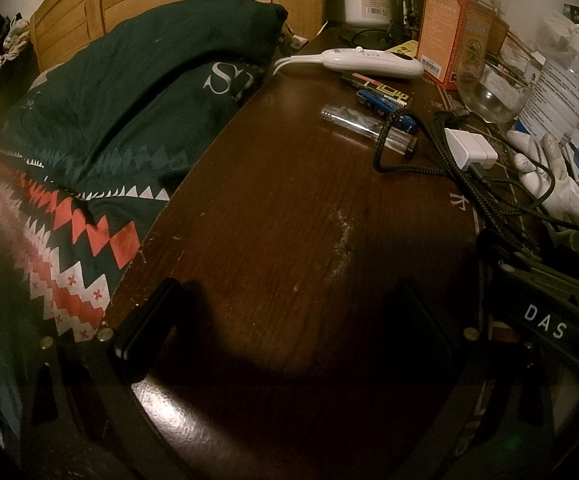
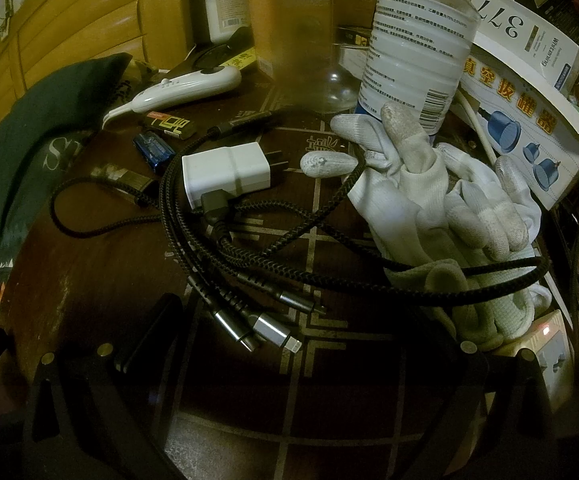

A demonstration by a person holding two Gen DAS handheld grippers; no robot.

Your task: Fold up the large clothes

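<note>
Over the scratched dark wooden table, my left gripper and right gripper hang spread and empty, braided black cables and white knit gloves ahead, the dark green patterned garment bunched at the table's left edge.

Left gripper: matte black, two flat rectangular fingers, black curved frame behind w/ brass-coloured round screw heads at 8 and 4 o'clock. Right gripper: same build, black fingers, brass screws either side. Its body, seen from left cam at 4 o'clock, is black w/ white letters "DAS"
</note>
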